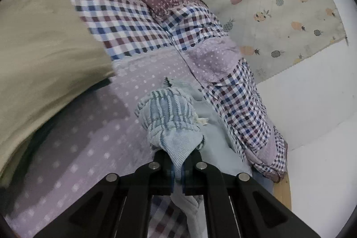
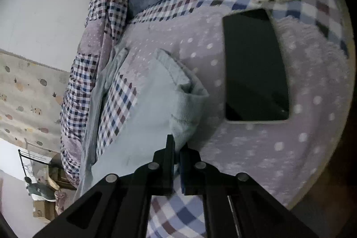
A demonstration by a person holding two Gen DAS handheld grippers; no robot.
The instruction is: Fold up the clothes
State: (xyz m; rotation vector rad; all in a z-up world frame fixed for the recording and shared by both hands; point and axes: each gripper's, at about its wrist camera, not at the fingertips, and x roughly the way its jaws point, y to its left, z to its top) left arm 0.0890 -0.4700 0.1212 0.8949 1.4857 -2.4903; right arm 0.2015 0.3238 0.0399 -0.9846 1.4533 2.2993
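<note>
The pale blue garment (image 1: 171, 117) lies bunched at lower centre on the dotted bedspread (image 1: 89, 126), ribbed and striped. The left gripper (image 1: 177, 167) and right gripper (image 2: 177, 157) each pinch its cloth.

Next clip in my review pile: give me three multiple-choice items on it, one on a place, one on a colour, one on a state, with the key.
1. Where does the tablet lie?
A. on the dotted bedspread
B. on the floor
C. on a chair

2. What colour is the garment in the left tool?
A. red
B. pale blue
C. black

3. What state is the left tool in?
A. wide open
B. shut on the garment
C. out of view

Key: 1 A, the dark screen rests flat on the lilac dotted cover; 2 B, the ribbed cloth is pale blue in both views; 3 B, cloth is pinched between its fingers.
</note>
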